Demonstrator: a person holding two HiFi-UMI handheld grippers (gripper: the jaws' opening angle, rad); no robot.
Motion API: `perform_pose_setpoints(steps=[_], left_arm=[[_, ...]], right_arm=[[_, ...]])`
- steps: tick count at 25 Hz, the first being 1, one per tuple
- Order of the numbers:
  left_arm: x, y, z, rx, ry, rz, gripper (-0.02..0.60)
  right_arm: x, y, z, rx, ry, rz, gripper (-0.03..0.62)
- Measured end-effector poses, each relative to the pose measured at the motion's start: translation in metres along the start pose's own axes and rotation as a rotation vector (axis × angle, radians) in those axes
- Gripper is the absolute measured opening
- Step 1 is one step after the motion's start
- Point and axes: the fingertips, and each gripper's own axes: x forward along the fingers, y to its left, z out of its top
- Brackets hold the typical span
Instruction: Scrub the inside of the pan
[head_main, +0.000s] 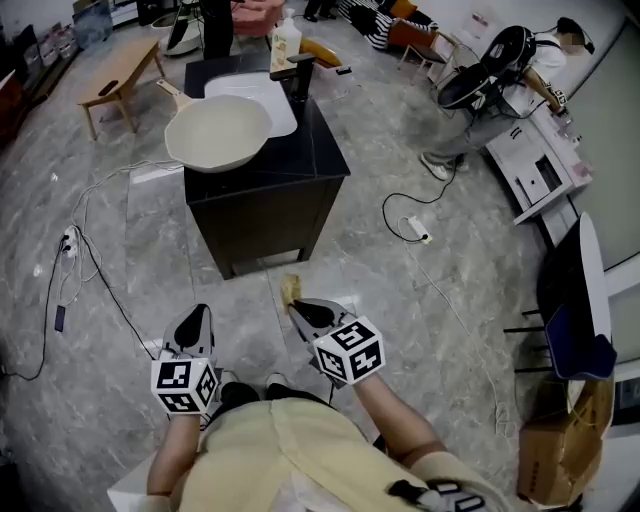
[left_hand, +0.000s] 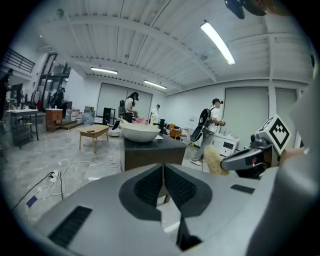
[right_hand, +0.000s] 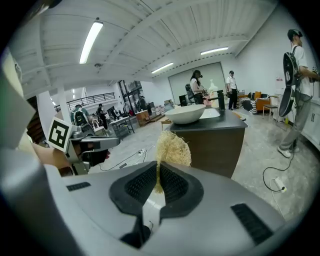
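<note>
A cream-white pan (head_main: 218, 133) with a pale handle sits on the near left of a black cabinet (head_main: 300, 175), well ahead of both grippers. The same pan (left_hand: 140, 132) shows across the room in the left gripper view, and the pan (right_hand: 185, 114) in the right gripper view. My right gripper (head_main: 300, 312) is shut on a yellowish loofah scrubber (right_hand: 172, 149), which sticks out past its jaws; the scrubber (head_main: 290, 288) hangs low over the floor. Beside it, my left gripper (head_main: 196, 326) is shut with nothing between its jaws.
A white board (head_main: 262, 98), a black faucet (head_main: 298, 75) and a bottle (head_main: 285, 42) stand behind the pan. Cables (head_main: 88, 240) trail across the marble floor on the left. A wooden bench (head_main: 120, 80) is at back left. A person (head_main: 500, 90) stands at right.
</note>
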Motion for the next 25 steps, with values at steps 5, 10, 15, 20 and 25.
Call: perform_pose_setpoints(steps=[5, 10, 15, 20, 25], left_arm=[[0.010, 0.001, 0.001, -0.006, 0.000, 0.022, 0.023], [0.011, 0.004, 0.001, -0.003, 0.005, 0.045, 0.023], [0.007, 0.010, 0.000, -0.016, -0.016, 0.063, 0.023], [0.017, 0.013, -0.003, 0.002, -0.021, 0.050, 0.023], [0.033, 0.031, -0.001, -0.002, -0.011, 0.035, 0.023]], right_arm=[[0.005, -0.015, 0.004, -0.012, -0.017, 0.006, 0.032], [0.008, -0.018, 0.010, 0.003, -0.059, 0.039, 0.032], [0.017, -0.015, 0.014, -0.012, -0.076, 0.060, 0.032], [0.030, -0.012, 0.017, -0.041, -0.077, 0.083, 0.032], [0.050, -0.012, 0.022, -0.057, -0.053, 0.081, 0.032]])
